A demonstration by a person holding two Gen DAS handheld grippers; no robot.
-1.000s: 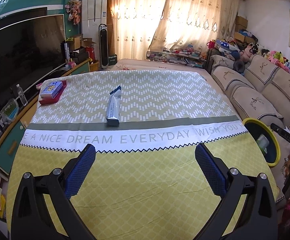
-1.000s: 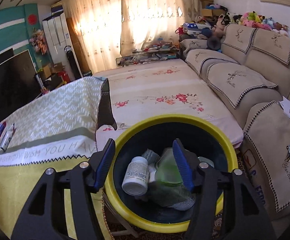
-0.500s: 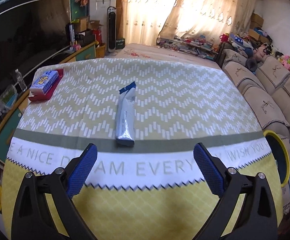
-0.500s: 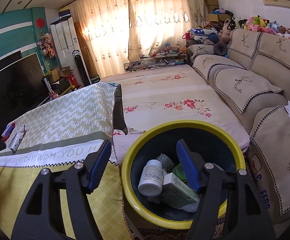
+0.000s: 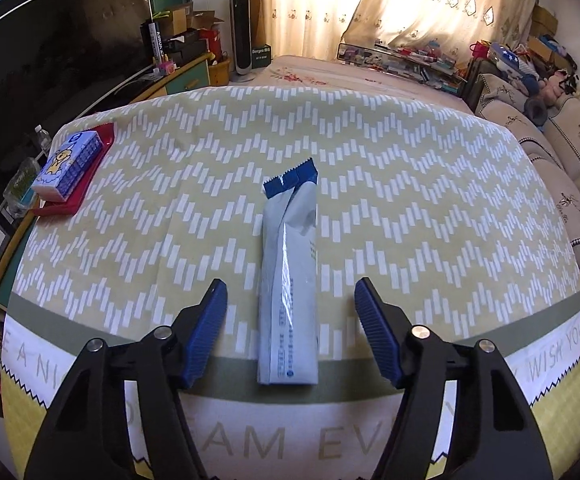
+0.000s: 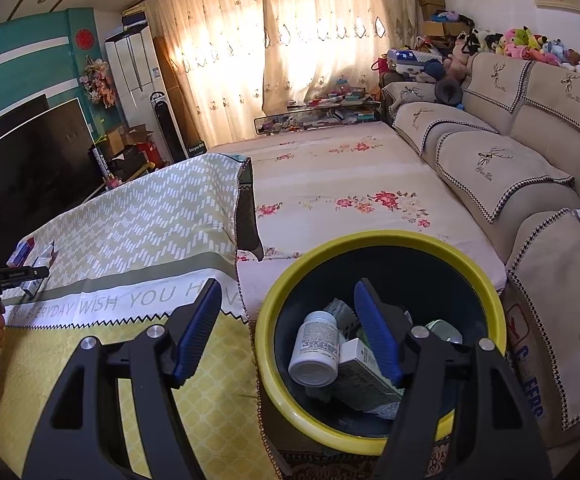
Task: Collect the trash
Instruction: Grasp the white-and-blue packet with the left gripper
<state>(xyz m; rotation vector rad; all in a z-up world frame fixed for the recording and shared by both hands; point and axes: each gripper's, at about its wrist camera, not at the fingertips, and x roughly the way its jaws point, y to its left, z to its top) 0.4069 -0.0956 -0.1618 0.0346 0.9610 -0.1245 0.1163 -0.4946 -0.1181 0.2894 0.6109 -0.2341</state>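
Now, target: a long silver-grey foil sachet [image 5: 288,280] with a blue serrated end, lying flat on the worktop [image 5: 410,200] under its chevron-patterned cloth, lengthwise along the line of the left claw.
Left claw [image 5: 288,330]: spread wide and empty, one blue pad on each side of the sachet's near half, neither pad touching it.
Sachet's place: between the two fingers, its near end just short of the claw's throat, its blue end well ahead of the fingertips.
Likely feel: light, thin, crinkly film; glossy, so probably slippery; whether anything is inside cannot be told, though it looks mostly flat with a crease down its length.
Stiffness: soft, I judge; pinched across its width it should fold or buckle rather than resist.
Where to hold: across the middle of the body, near the crease, so both ends hang evenly; the flat sealed blue end would slide out more easily.
Caution: the pads must come low enough to catch the film without dragging the cloth up with it.
Right claw [image 6: 287,330]: spread and empty, held above the yellow-rimmed bin [image 6: 370,238].
Bin's place: directly beneath and ahead of the right claw, beside the worktop's edge, already holding a white pill bottle [image 6: 317,348] and a small carton [image 6: 364,368].
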